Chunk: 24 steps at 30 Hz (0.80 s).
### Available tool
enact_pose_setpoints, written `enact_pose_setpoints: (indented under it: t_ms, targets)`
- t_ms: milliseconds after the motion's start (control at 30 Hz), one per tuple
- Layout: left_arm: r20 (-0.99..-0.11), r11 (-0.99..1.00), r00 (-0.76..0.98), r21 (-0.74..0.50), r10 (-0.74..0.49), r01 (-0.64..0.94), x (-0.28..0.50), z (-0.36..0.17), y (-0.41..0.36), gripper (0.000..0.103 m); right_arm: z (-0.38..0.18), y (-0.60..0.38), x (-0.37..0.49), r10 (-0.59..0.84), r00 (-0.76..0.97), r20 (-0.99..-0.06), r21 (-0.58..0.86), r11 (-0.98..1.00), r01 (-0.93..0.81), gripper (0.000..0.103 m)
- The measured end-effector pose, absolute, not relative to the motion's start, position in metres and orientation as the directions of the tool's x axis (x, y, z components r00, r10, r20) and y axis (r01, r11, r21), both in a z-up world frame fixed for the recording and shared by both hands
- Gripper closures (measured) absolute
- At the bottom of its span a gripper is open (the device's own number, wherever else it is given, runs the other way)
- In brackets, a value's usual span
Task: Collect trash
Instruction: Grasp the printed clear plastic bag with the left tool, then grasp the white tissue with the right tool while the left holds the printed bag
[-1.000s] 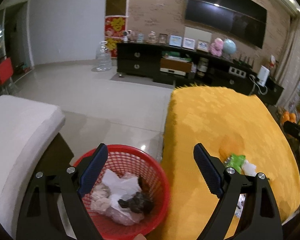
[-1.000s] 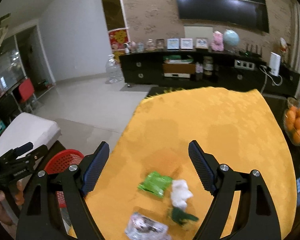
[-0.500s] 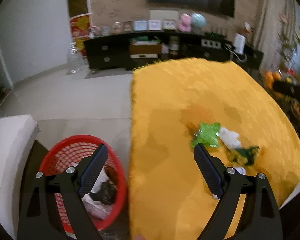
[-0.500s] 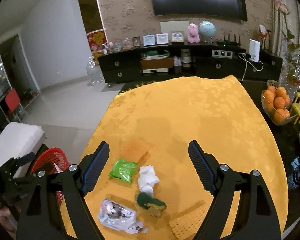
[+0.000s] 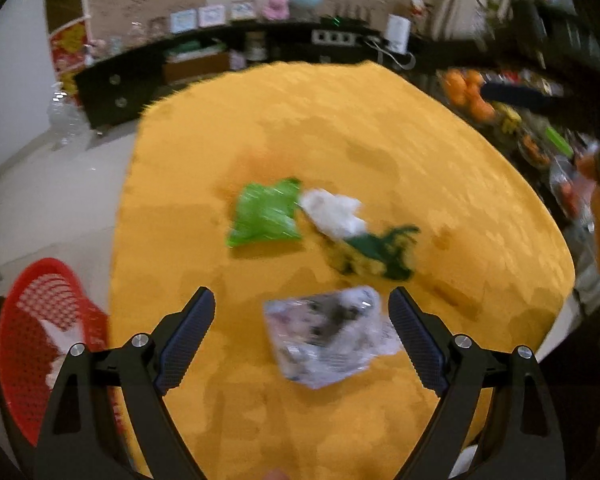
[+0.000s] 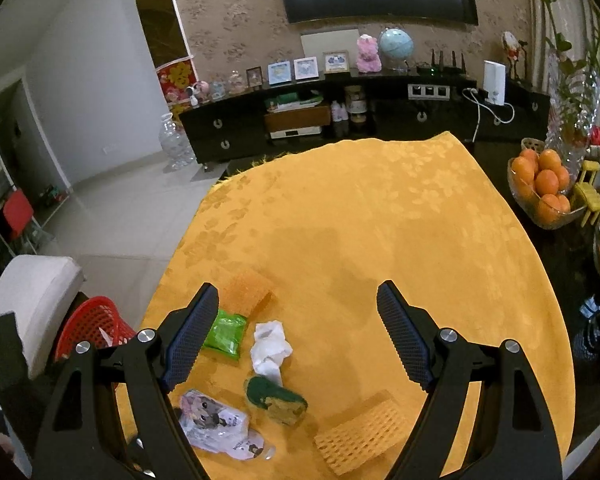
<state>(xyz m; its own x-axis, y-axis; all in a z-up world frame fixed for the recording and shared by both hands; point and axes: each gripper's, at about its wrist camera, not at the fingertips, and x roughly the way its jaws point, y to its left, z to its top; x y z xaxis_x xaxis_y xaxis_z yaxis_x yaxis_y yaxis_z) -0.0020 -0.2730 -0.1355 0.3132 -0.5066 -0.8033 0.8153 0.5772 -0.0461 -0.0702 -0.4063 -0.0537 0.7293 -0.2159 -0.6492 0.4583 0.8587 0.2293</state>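
Observation:
Trash lies on a yellow tablecloth [image 6: 380,240]: a clear printed wrapper [image 5: 324,336] [image 6: 216,426], a green packet [image 5: 266,212] [image 6: 226,334], a crumpled white tissue [image 5: 334,210] [image 6: 270,350], a green-and-yellow sponge [image 5: 374,254] [image 6: 276,398] and two yellow foam nets [image 6: 364,436] [image 6: 246,292]. My left gripper [image 5: 302,322] hangs open just above the clear wrapper, which shows between its fingers. My right gripper [image 6: 298,332] stands open above the cloth, empty. A red mesh basket [image 5: 40,312] [image 6: 92,322] holding paper sits on the floor at the table's left.
A white padded seat [image 6: 32,300] stands beside the basket. Bowls of oranges [image 6: 544,188] and a glass vase [image 6: 572,120] crowd the table's right side. A dark TV cabinet [image 6: 340,120] runs along the far wall beyond tiled floor [image 6: 132,208].
My left gripper swung right from over the red basket to above the tablecloth and dropped toward the clear wrapper. The right gripper drifted right and a little lower, still open.

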Motion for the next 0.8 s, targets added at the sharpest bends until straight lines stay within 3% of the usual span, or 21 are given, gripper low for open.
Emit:
enact_pose_setpoints:
  t_ms: [233,467,533,800]
  targets:
    - [-0.829,0.518,0.321,0.045,-0.458,0.854,-0.022,-0.161,-0.297,0.018,-0.060,-0.411,-0.073,-0.201,0.721,-0.663,0.236,0.858,0.457,0.024]
    - [-0.844,0.555,0.280,-0.024,-0.457,0.831,-0.006,-0.172,-0.289,0.019,-0.064,-0.414,-0.075,-0.193,0.714,-0.673,0.248,0.851,0.464,0.024]
    - [-0.850,0.556,0.265,-0.039,-0.455,0.830,-0.003,-0.175,-0.287,0.026,-0.065,-0.415,-0.076,-0.189,0.713,-0.675,0.252,0.850,0.464,0.024]
    - [-0.840,0.541,0.275,-0.026,-0.468,0.841,-0.007,-0.172,-0.286,0.034,-0.066,-0.415,-0.075,-0.187,0.711,-0.677,0.251,0.850,0.463,0.024]
